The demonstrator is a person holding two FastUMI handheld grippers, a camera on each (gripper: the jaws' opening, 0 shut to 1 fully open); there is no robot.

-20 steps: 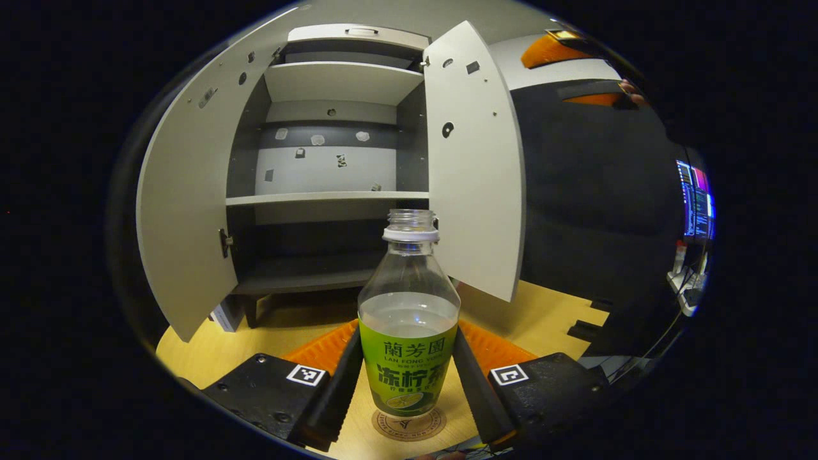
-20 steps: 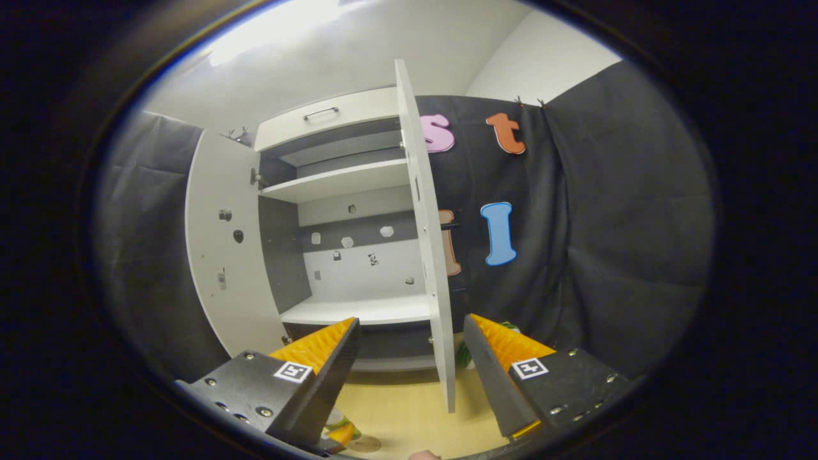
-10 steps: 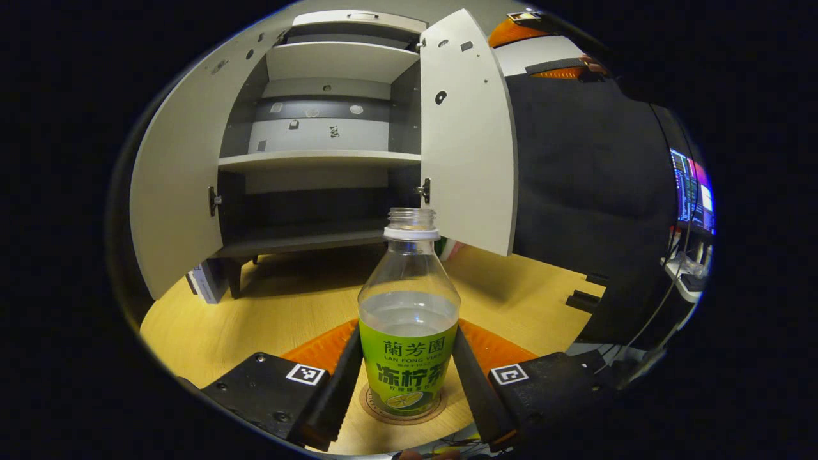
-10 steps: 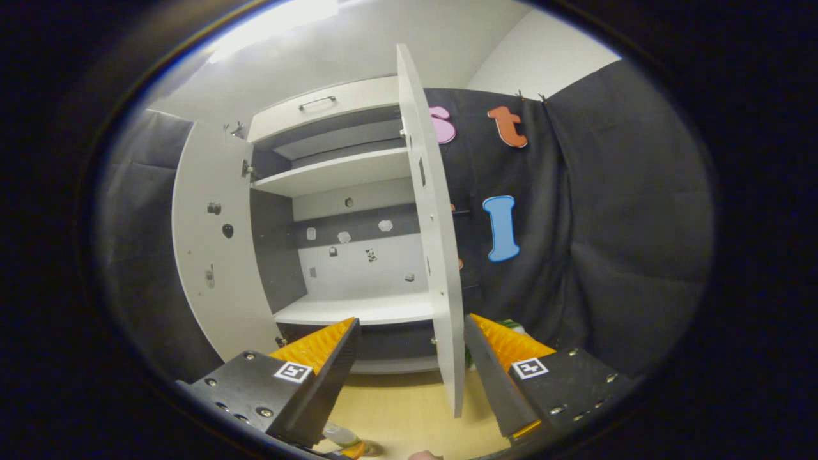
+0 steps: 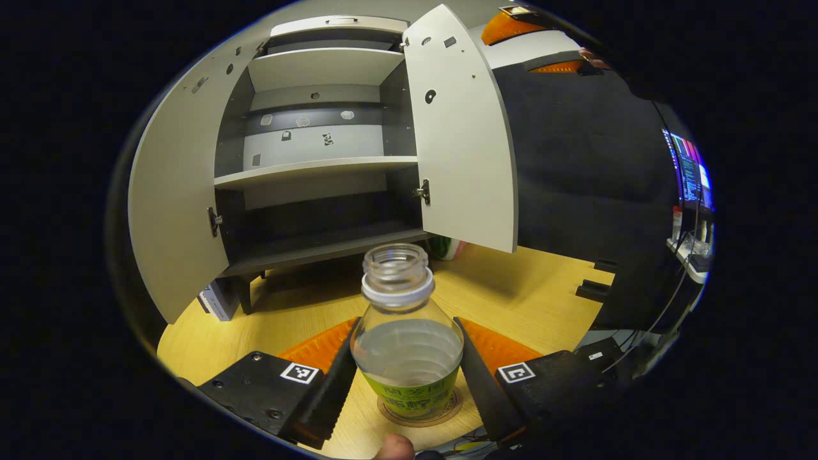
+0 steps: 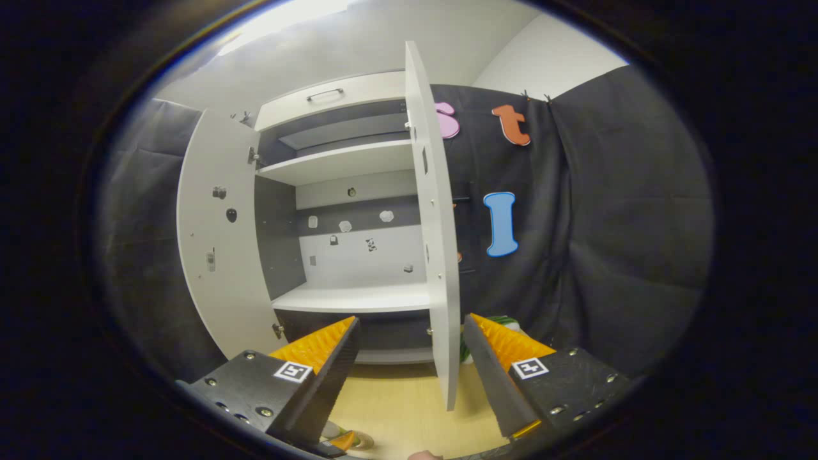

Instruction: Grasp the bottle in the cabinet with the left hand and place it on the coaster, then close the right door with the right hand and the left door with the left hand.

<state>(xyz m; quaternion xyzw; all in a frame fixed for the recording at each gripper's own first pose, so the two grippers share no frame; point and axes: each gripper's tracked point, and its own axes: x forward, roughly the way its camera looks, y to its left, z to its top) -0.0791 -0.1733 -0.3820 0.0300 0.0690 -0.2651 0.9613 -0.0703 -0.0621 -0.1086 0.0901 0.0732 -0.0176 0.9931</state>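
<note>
Left gripper (image 5: 407,383), lower centre of the left gripper view: its two fingers flank the bottle (image 5: 407,348) and appear to pinch its labelled body, though contact cannot be confirmed. The bottle, uncapped and partly filled, stands on the round coaster (image 5: 420,414) at the bottom centre, on the wooden table (image 5: 537,300); the hold probably serves to steady it upright before release. Beyond, the cabinet (image 5: 319,166) occupies the upper left with left door (image 5: 172,211) and right door (image 5: 463,134) both swung wide.

Right gripper (image 6: 411,370), bottom centre of the right gripper view: fingers spread, holding nothing, the right door (image 6: 438,255) edge-on between them farther off, seemingly lined up for the closing push.

Compared with half a second ago, the camera looks down more steeply on the bottle, whose neck now looms larger and whose label sits lower; the right gripper's view is almost unchanged.
</note>
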